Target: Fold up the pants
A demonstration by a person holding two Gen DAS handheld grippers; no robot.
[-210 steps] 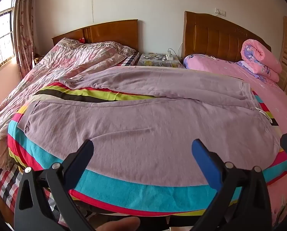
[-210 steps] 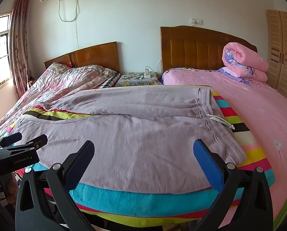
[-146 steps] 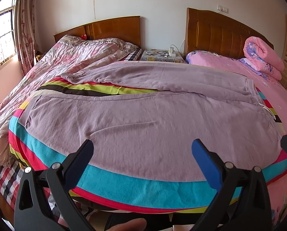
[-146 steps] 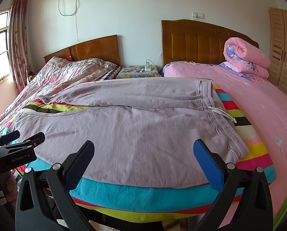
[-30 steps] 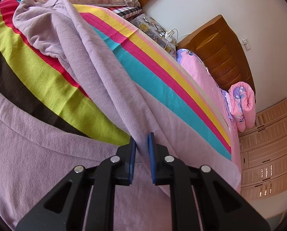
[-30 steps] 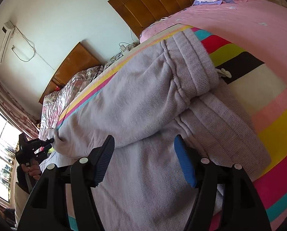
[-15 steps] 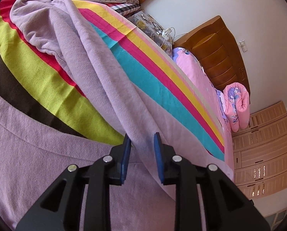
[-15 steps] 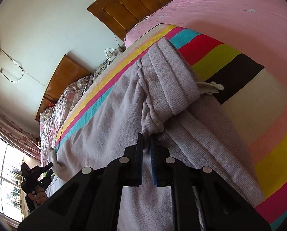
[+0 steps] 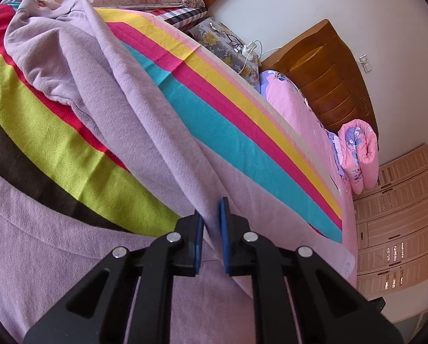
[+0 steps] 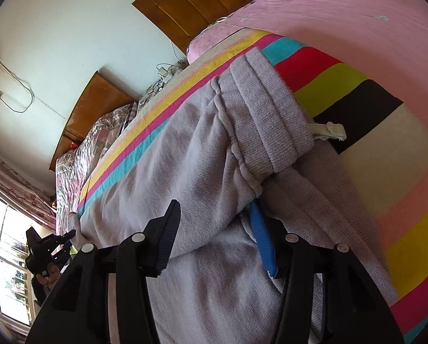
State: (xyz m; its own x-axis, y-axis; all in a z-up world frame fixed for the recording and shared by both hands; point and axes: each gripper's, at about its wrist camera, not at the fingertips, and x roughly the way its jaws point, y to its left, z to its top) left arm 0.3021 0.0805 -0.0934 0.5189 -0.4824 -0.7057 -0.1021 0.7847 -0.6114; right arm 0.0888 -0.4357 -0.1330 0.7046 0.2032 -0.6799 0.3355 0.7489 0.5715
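1. Left gripper (image 9: 211, 223): fingers sitting narrow, pinching a ridge of the pants (image 9: 145, 114), lower centre.
2. Right gripper (image 10: 214, 229): fingers spreading wide around the bunched waistband (image 10: 268, 114).
3. Striped blanket (image 9: 214, 120) lying bare toward upper right.

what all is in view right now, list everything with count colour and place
pants: one, lilac, spread over the striped blanket, far leg pulled toward the near one
drawstring: one, white, poking out at the waistband
striped blanket: one, multicolour, under the pants
pink sheet: one, on the right-hand bed
rolled quilt: one, pink floral, by the headboard
headboards: two, brown wood, against the wall
nightstand: one, between the beds, cables on top
wardrobe: one, beige, right wall
left gripper: black, blue pads, closed on the pants leg
right gripper: black, blue pads, jaws apart around the waist fabric
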